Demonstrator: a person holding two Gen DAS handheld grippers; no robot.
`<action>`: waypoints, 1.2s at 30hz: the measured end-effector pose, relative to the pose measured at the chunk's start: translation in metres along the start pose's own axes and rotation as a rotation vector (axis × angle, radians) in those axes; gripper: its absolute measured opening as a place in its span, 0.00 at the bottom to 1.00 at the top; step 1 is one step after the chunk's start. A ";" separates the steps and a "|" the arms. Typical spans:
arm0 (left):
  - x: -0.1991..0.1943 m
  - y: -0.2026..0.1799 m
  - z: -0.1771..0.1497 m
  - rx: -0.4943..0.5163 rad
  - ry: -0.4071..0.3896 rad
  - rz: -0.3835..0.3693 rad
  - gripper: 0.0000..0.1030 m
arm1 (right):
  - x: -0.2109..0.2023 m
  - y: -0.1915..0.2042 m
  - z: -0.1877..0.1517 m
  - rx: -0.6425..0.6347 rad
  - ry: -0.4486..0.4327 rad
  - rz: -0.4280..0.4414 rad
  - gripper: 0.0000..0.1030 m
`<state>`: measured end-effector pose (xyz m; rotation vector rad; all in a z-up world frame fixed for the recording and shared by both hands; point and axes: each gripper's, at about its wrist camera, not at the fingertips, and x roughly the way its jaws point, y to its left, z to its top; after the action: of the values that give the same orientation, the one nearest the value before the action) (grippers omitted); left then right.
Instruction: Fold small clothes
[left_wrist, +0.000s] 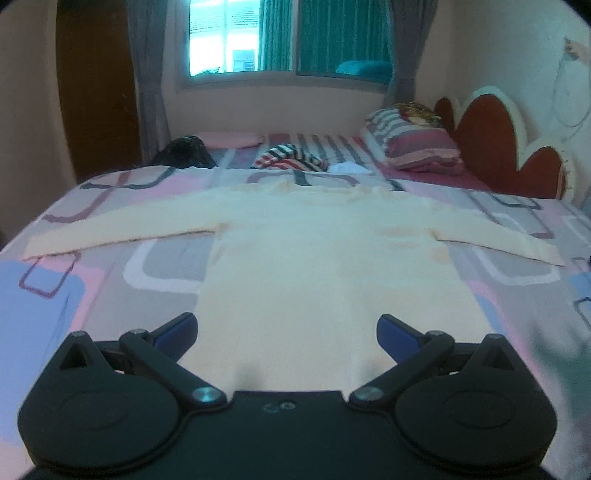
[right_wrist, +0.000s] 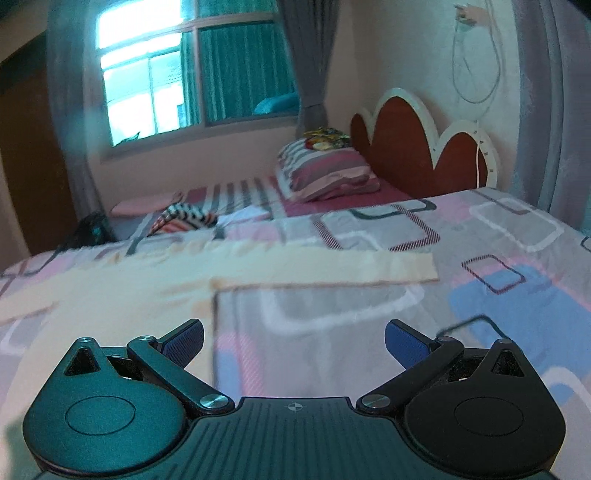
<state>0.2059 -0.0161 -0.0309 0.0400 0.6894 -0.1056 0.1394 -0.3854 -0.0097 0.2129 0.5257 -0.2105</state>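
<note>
left gripper (left_wrist: 287, 334): fingers spread wide, gripping nothing, poised over the lower body of a cream long-sleeved top (left_wrist: 325, 254). top laid flat on the patterned bed cover (left_wrist: 74, 280), hem toward the fingers, both sleeves stretched out sideways beyond them. right gripper (right_wrist: 294, 341): fingers likewise parted and empty, straddling the top's side edge (right_wrist: 214, 332), one sleeve (right_wrist: 332, 267) lying across ahead. striped pillow (right_wrist: 325, 175) far beyond, by the headboard (right_wrist: 402, 147).
</note>
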 end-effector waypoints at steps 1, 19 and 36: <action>0.008 0.001 0.004 -0.002 0.004 -0.012 1.00 | 0.012 -0.008 0.006 0.029 -0.008 -0.001 1.00; 0.154 0.011 0.069 0.084 -0.003 0.126 0.86 | 0.191 -0.125 0.047 0.297 -0.066 -0.121 0.94; 0.198 0.011 0.065 0.094 0.040 0.152 0.90 | 0.229 -0.220 0.008 0.659 0.006 -0.146 0.44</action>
<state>0.4006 -0.0262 -0.1066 0.1850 0.7190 0.0089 0.2808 -0.6309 -0.1532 0.8175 0.4639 -0.5246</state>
